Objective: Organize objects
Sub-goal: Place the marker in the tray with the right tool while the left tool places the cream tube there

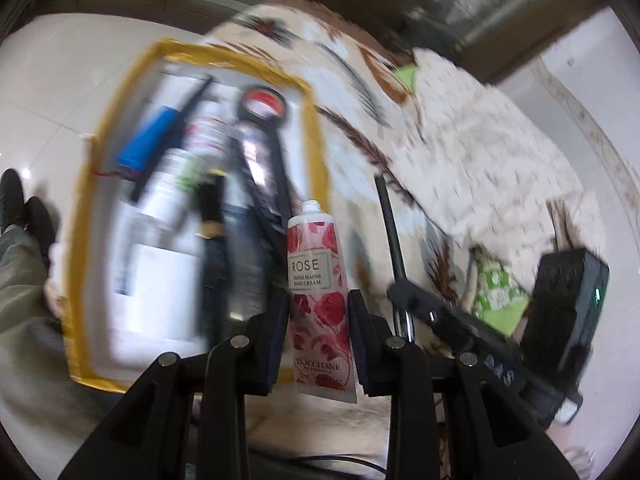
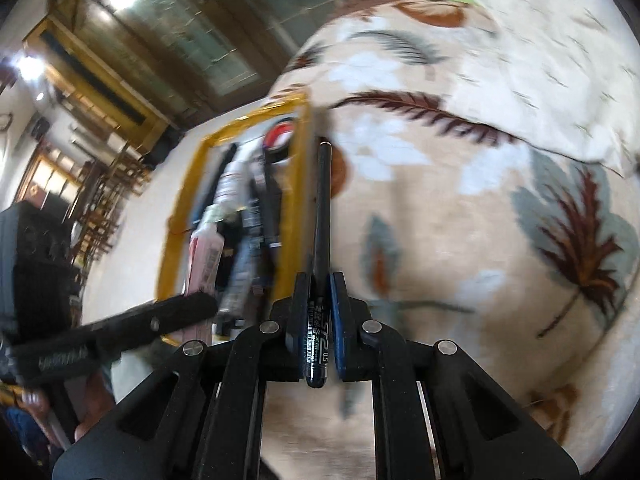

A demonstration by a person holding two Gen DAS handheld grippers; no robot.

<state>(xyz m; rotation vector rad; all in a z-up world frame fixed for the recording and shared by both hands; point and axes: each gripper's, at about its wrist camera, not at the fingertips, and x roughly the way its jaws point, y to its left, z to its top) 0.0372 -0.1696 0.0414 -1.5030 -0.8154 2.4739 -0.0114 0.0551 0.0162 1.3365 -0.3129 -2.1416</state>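
Left tongs (image 1: 319, 330): closed on a pink rose-print hand cream tube (image 1: 320, 300), pads pressed against both of its sides. Tube upright between the fingers, open threaded neck pointing away from the camera, crimped end nearest the lens. Label reads ROSE, L'OCCITANE.

Right tongs (image 2: 319, 320): clamped on a black pen (image 2: 322, 248), gripped near its printed end, the barrel running straight forward past the fingertips. In the left wrist view the same pen (image 1: 390, 220) shows as a thin dark rod just right of the tube, with the right gripper body behind it.

Beyond both: a white tray with a yellow taped rim (image 1: 316, 128) lying on the pale floor beside a leaf-patterned blanket (image 2: 440, 200). Tray contents motion-blurred; a blue item (image 1: 150, 140), white bottles (image 1: 168, 192), a dark tube with a round red-and-black cap end (image 1: 262, 104) can be made out, lying roughly parallel. Tube and pen are both held above the blanket's edge, near the tray's right rim, not in the tray.

A quilted cream cover (image 1: 480, 140) lies over the blanket farther right. Person's dark shoes (image 1: 24, 208) at the left edge of the left wrist view.
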